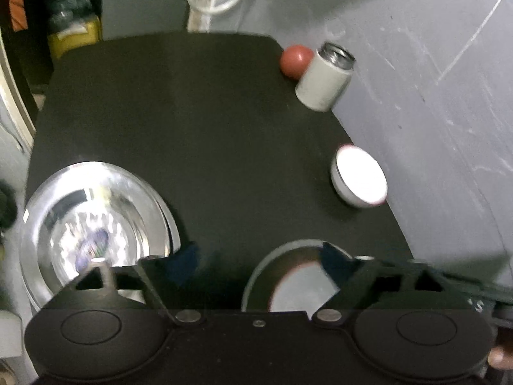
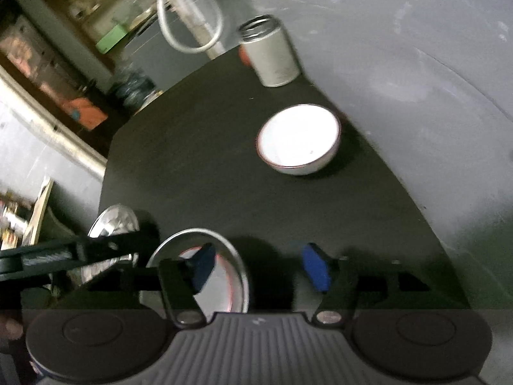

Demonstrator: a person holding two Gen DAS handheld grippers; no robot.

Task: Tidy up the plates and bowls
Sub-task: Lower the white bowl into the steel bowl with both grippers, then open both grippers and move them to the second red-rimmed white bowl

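Black mat (image 1: 198, 122) holds steel plates, white bowl (image 2: 298, 139).
Both grippers, left (image 1: 256, 256) and right (image 2: 259, 266), gape empty; next, likely gripping the nearest plate (image 2: 239, 276).

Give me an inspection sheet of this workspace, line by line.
Surface: black mat on a grey top.
Job's things: white bowl upright near the mat's right edge; steel plates at the left; a steel plate holding a bowl at the near edge.
Clutter: open grey can; red ball beside it.
Grippers: left hand-held gripper open, empty; right hand-held gripper open, empty.
Cables: white looped cable behind the mat.
Surroundings: blurred shelving at far left.
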